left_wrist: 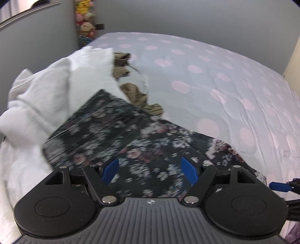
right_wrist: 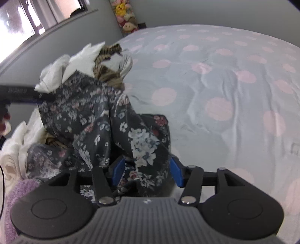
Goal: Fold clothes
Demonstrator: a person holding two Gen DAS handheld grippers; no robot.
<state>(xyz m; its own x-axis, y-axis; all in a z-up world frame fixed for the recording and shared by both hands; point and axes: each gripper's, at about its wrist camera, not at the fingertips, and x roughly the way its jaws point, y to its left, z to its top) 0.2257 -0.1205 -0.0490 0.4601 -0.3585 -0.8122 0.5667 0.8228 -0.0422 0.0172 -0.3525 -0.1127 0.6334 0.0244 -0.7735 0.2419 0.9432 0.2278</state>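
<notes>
A dark floral garment (left_wrist: 105, 131) lies rumpled at the left of the bed, partly draped over a heap of other clothes. In the left wrist view my left gripper (left_wrist: 150, 166) hovers just above it, jaws wide and open, with only flat fabric beneath them. My right gripper (right_wrist: 147, 171) stands open with a fold of the same floral garment (right_wrist: 84, 112) lying loose between its blue pads (right_wrist: 176, 173). One of its blue fingertips (left_wrist: 279, 186) shows at the right edge of the left wrist view. The left gripper's black body (right_wrist: 22, 93) reaches in from the left of the right wrist view.
The bed wears a grey sheet with pink dots (right_wrist: 225, 84), bare to the right. White clothes (left_wrist: 37, 93) and a tan striped garment (left_wrist: 135, 93) are piled at the left. A purple towel (right_wrist: 16, 191) lies near left. Plush toys (right_wrist: 125, 15) hang in the far corner.
</notes>
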